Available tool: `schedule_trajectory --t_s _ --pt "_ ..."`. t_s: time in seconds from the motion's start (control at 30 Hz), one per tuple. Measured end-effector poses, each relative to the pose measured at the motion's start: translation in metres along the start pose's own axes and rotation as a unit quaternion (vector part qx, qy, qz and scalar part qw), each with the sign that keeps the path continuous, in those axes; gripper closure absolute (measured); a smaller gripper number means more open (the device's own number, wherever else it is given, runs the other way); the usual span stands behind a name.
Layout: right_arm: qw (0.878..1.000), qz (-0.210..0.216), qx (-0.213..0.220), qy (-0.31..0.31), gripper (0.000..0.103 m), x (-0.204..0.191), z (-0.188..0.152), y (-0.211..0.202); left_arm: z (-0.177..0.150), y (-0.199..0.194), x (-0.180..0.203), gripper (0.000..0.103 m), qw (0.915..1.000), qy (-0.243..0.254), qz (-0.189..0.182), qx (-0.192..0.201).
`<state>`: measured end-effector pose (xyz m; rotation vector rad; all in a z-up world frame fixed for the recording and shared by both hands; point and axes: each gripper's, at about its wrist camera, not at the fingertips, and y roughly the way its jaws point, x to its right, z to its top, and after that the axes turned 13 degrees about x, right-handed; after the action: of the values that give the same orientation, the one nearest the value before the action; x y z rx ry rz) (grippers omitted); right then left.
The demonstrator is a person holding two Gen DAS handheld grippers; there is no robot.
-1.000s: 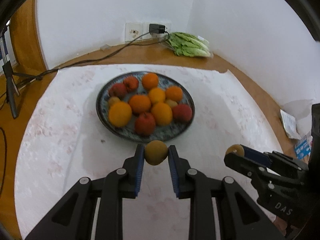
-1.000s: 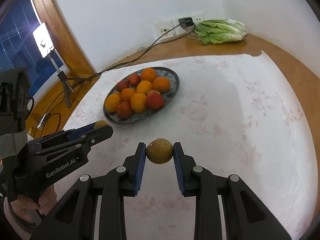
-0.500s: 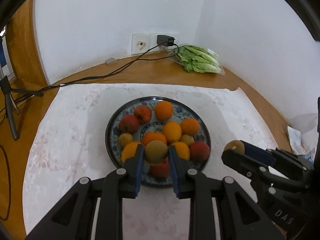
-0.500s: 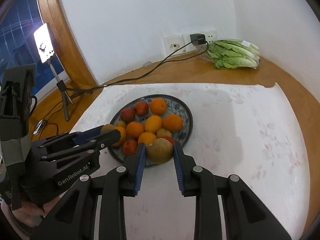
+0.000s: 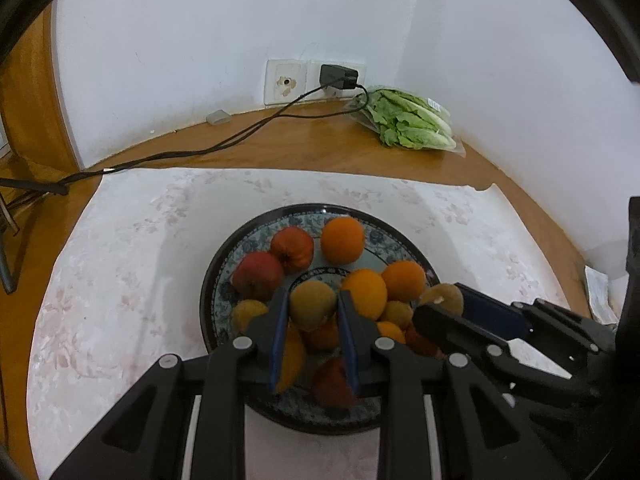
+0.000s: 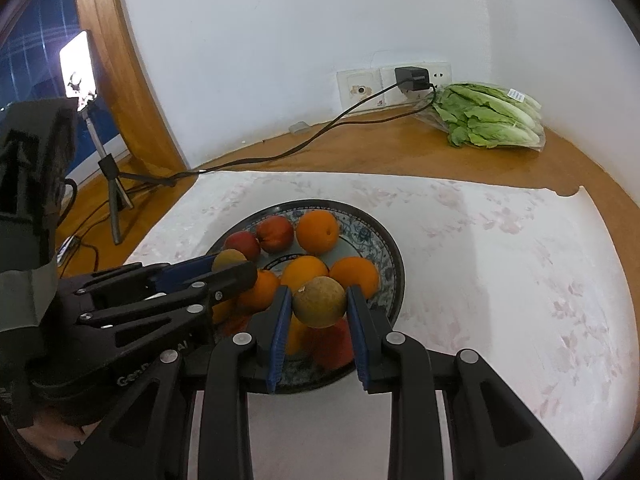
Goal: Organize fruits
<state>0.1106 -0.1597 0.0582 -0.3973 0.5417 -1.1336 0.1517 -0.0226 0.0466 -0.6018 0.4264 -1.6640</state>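
Note:
A dark-rimmed blue patterned plate [image 5: 240, 248] [image 6: 388, 248] on a white cloth holds several oranges [image 5: 342, 239], red apples [image 5: 258, 274] and small brown fruits [image 5: 249, 313]. My left gripper [image 5: 313, 312] is shut on a brown round fruit [image 5: 313, 305], held over the plate's near middle. My right gripper [image 6: 319, 306] is shut on a brown round fruit [image 6: 319, 301], held above the plate's near side. Each gripper shows in the other's view, left [image 6: 234, 266], right [image 5: 442, 300].
A bag of lettuce [image 5: 404, 122] [image 6: 486, 120] lies at the back right corner on the wooden tabletop. A charger [image 5: 338, 76] in the wall socket trails a black cable [image 5: 192, 152] leftward. A light on a tripod [image 6: 80, 66] stands at the left.
Both grippers have moved forward with their brown fruits, from the bare cloth in front of the plate to above the fruit on it.

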Motion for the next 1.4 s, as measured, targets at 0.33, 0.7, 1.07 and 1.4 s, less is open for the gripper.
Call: schedule_trajectory --t_s 0.33,0.7,1.07,1.4 --pt "1.0 0.0 -0.005 0.001 0.074 0.006 -0.002 0.014 0.0 0.003 0.001 0.078 0.9999 0.015 -0.006 0.003" --pt "1.0 -0.001 0.005 0.009 0.056 0.008 0.0 0.0 -0.003 -0.015 -0.001 0.058 0.9999 0.012 0.007 0.005" --pt "1.0 -0.006 0.008 0.013 0.043 0.002 -0.01 -0.034 -0.019 -0.05 -0.002 0.036 0.9996 -0.004 0.026 0.0" --pt "1.0 -0.022 -0.018 0.007 0.031 0.0 -0.039 -0.045 -0.049 -0.064 -0.004 0.02 0.9975 -0.01 0.068 -0.016"
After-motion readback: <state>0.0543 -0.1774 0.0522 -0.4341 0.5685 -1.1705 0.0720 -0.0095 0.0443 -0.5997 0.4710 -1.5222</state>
